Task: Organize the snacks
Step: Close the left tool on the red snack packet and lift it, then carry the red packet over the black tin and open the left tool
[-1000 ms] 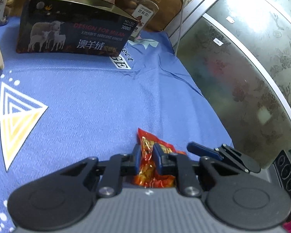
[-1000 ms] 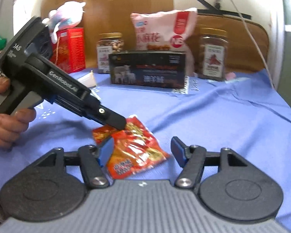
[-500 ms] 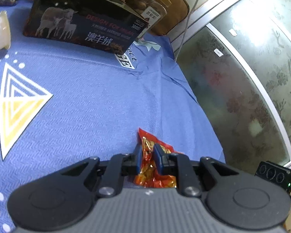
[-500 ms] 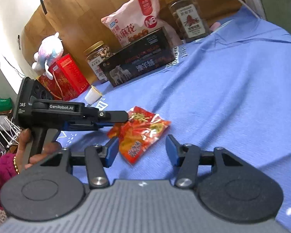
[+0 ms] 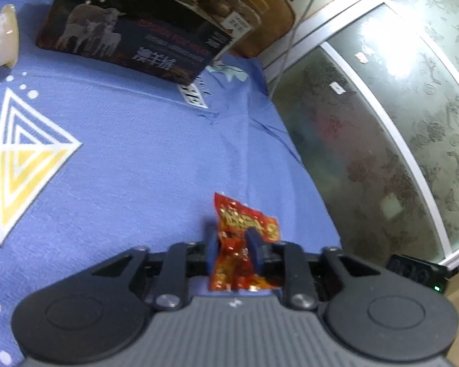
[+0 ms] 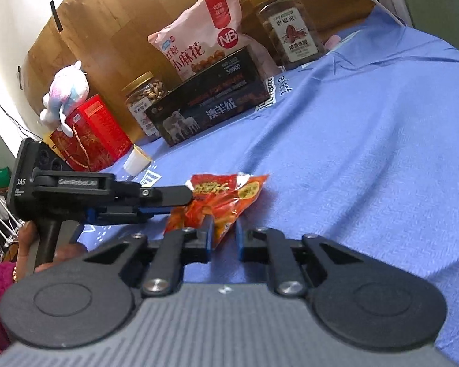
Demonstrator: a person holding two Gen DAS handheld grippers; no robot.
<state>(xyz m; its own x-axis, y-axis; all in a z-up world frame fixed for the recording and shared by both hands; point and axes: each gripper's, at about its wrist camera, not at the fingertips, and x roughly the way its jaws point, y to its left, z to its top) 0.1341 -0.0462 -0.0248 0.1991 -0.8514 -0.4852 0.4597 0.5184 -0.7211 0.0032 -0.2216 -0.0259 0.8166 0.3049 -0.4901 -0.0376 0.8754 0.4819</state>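
Observation:
A red and yellow snack packet (image 5: 244,238) is held above the blue cloth (image 5: 137,159). My left gripper (image 5: 233,244) is shut on one end of it. In the right wrist view the same packet (image 6: 223,198) hangs between both tools: the left gripper (image 6: 180,197) grips its left end, and my right gripper (image 6: 224,235) is shut on its near lower edge.
At the back stand a dark box with sheep (image 6: 208,104), a pink snack bag (image 6: 199,36), two nut jars (image 6: 290,30), a red box (image 6: 91,131) with a plush toy (image 6: 65,94), and a white cup (image 6: 136,160). A glass door (image 5: 382,122) is at the right.
My right gripper has closed from wide open onto the packet's near edge. The left gripper has lifted the packet off the cloth and kept its hold.

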